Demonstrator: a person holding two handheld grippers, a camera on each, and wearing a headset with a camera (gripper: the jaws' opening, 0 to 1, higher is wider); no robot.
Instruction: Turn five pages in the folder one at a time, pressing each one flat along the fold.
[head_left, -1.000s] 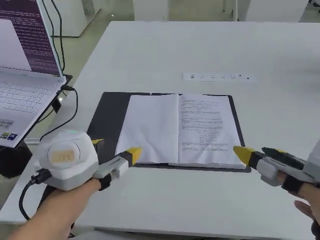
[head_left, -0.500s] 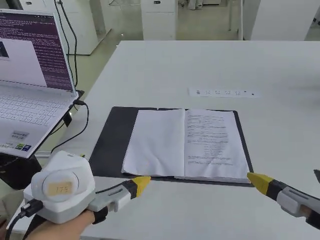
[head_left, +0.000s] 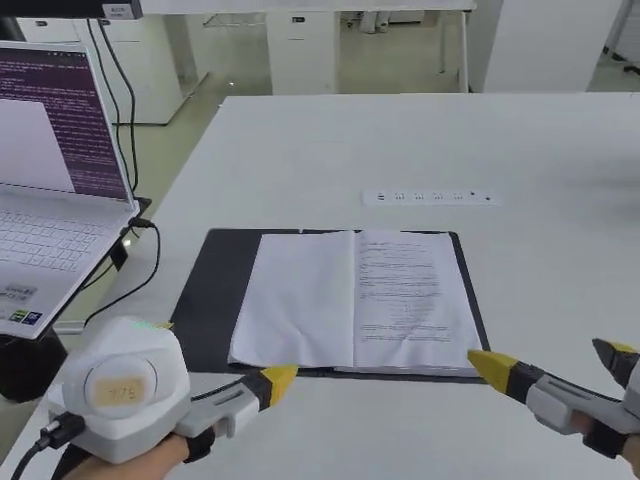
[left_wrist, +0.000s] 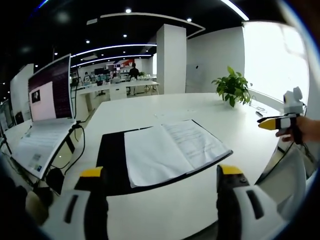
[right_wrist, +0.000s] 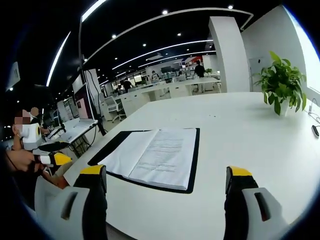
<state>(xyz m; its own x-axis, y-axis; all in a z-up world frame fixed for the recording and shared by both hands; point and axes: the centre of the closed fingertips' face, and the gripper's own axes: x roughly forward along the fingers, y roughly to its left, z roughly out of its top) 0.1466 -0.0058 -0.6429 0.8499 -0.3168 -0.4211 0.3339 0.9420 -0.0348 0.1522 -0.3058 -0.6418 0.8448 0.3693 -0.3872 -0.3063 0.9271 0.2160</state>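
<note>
Against a second ago, the left tongs (left_wrist: 161, 171) have drawn back from over the near edge of the folder (head_left: 215, 290). Their yellow tip now sits at that edge instead of over the blank page (head_left: 300, 300). The right tongs (right_wrist: 165, 170) keep their place by the folder's near right corner, and the folder lies as it did, with the same two pages showing. The left tongs stand wide open with nothing between the jaws. In the left gripper view both tips hang on the near side of the folder, clear of it, one toward its left cover and one off its right corner. The right tongs are spread just as wide and grip nothing. In the right gripper view the jaws frame the folder from the near edge of the table (head_left: 330, 140) without touching it. The folder lies open and flat close to that near edge, somewhat toward the table's left edge. Its dark cover shows as a broad band on the left and a thin border on the right. The blank page is on the left, the printed page (head_left: 415, 300) is on the right, and the fold runs straight between them. A white power strip (head_left: 430, 197) lies just beyond the folder's far edge, and an open laptop (head_left: 50, 200) sits past the table's left edge.
</note>
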